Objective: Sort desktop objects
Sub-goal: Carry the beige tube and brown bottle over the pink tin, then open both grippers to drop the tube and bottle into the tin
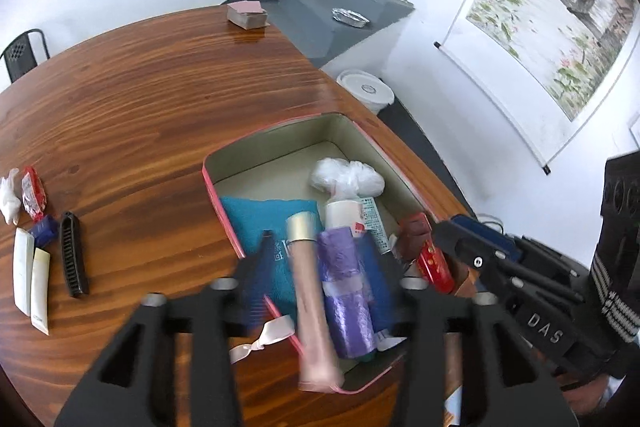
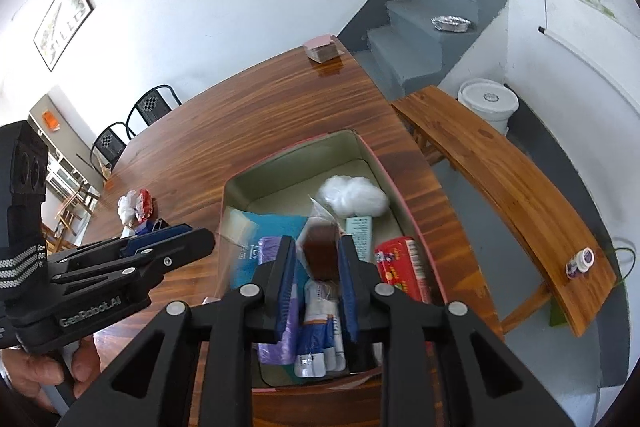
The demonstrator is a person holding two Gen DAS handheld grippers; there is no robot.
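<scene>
Over the pink tin [image 2: 404, 195] near the table's [image 2: 248, 131] right edge, I see the right hand-held gripper [image 2: 318, 267] clamping a brown packet [image 2: 320, 253]; the left hand-held gripper [image 1: 324, 259] is spread, empty.

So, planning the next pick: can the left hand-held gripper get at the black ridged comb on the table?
Probably yes. The left hand-held gripper is open, and the black ridged comb lies uncovered on the wooden table, apart from the white tubes beside it.
</scene>
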